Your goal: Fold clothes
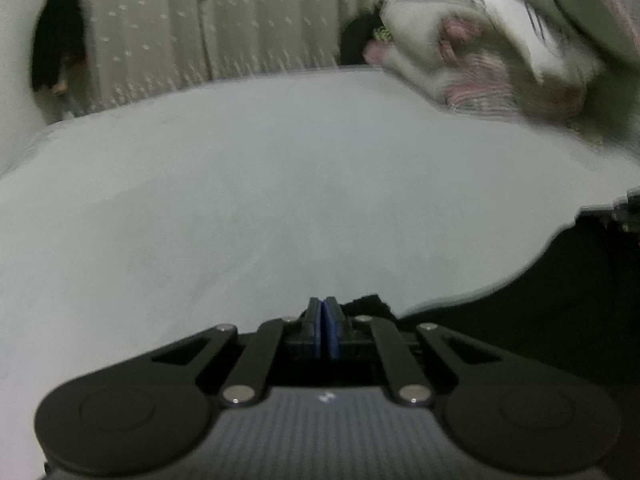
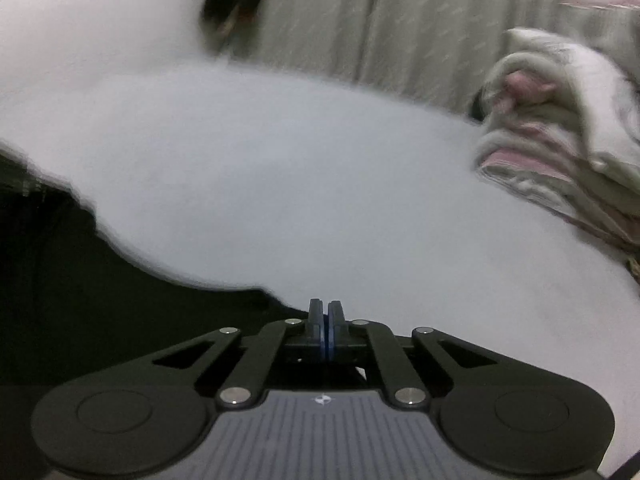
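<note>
Your left gripper (image 1: 325, 304) was clenched with a bit of the dark garment (image 1: 560, 300) at its tips; whether cloth was pinched I cannot tell. Your right gripper (image 2: 325, 306) was clenched too, garment (image 2: 100, 280) to its left. The cloth lay between your hands on the bed (image 1: 240, 180); a pile (image 1: 500, 52) beyond.

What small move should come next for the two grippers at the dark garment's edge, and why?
Probably lift both a little to test the grip. The left gripper and right gripper look shut beside the dark garment, but whether cloth is pinched is unclear.
</note>
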A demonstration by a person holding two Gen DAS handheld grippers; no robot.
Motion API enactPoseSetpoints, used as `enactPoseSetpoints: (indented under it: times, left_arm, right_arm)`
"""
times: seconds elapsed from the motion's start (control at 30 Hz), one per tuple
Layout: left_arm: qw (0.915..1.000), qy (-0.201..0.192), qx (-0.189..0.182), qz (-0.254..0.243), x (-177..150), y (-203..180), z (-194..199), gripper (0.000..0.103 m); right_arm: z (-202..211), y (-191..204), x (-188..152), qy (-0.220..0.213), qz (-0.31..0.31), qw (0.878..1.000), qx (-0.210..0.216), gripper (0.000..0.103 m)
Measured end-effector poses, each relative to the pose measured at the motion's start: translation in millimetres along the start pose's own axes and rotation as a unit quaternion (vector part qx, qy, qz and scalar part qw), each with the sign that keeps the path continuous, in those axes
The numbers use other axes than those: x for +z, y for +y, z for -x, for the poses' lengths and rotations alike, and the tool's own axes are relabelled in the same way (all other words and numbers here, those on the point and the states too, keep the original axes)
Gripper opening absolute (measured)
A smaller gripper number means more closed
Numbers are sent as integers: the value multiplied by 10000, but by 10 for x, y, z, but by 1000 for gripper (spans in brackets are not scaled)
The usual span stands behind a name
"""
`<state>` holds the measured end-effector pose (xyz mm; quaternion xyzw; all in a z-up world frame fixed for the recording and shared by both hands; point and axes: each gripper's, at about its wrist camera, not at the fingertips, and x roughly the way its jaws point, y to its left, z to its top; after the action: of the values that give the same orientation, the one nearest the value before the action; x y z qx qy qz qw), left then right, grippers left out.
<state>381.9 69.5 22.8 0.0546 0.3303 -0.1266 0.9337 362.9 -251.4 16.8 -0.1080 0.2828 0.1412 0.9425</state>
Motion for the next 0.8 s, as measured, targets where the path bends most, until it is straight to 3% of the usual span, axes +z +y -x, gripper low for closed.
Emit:
enactPoseSetpoints:
  times: [0.07, 0.13, 0.2, 0.3, 0.43, 0.47, 0.53, 0.6, 0.7, 0.8]
  left_arm:
    - [9997, 0, 262, 13, 34, 2, -57, 3]
    - [9988, 202, 443, -98, 2, -64, -180, 4]
    - [9980, 325, 529, -101, -54, -117, -282, 4]
    - [9977, 281, 612, 79, -63, -138, -360, 5]
    - [9965, 192, 711, 390, 44, -90, -296, 22]
    - [9962, 107, 706, 503, 61, -37, -189, 26]
    - [9950, -106, 645, 761, 84, 108, 105, 40]
    - [9925, -223, 625, 1024, 101, 267, 430, 45]
    - [9877, -155, 649, 1412, -16, 468, 940, 41]
    - [9837, 117, 312, 1764, -479, 442, 1597, 41]
  right_arm:
    - [-39, 0, 28, -50, -146, 9997, -208, 4]
    - [-186, 71, -27, 202, -9, 9991, -366, 4]
    - [-334, 154, -102, 433, 162, 9976, -513, 4]
    - [-403, 199, -130, 391, 28, 9967, -709, 4]
    - [-425, 161, -64, 474, -90, 9919, -1173, 7]
    - [-321, 126, -38, 444, -253, 9924, -1117, 10]
    - [17, 38, -24, 202, -730, 9932, -880, 31]
    - [485, -25, -118, -200, -1215, 9904, -628, 47]
    - [1047, 47, -376, -54, -1360, 9902, -315, 47]
    - [1524, 232, -713, 305, -1289, 9911, 126, 47]
